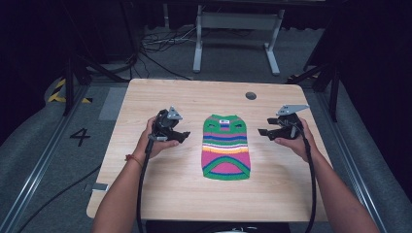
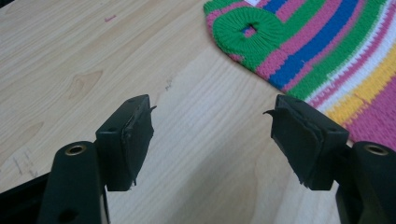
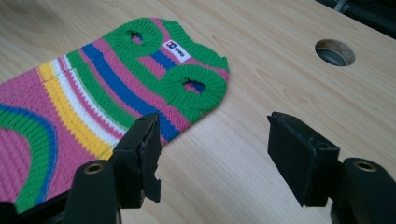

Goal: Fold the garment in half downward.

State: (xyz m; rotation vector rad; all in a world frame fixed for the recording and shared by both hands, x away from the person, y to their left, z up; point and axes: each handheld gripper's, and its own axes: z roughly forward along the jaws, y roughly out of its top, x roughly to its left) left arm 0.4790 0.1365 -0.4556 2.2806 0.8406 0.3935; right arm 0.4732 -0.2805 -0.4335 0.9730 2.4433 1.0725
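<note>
My left gripper [image 1: 180, 136] and my right gripper [image 1: 263, 131] both have their jaws apart and hold nothing; they hover at either side of the striped knitted garment [image 1: 226, 146], about equally near. It lies flat in the middle of the table [image 1: 145, 194], its long axis running away from me, arm holes at the far end. I cannot tell whether the underside has anything folded beneath.

Sweater [image 2: 322, 51] cut by frame edge, label [image 3: 177, 49] unreadable
</note>
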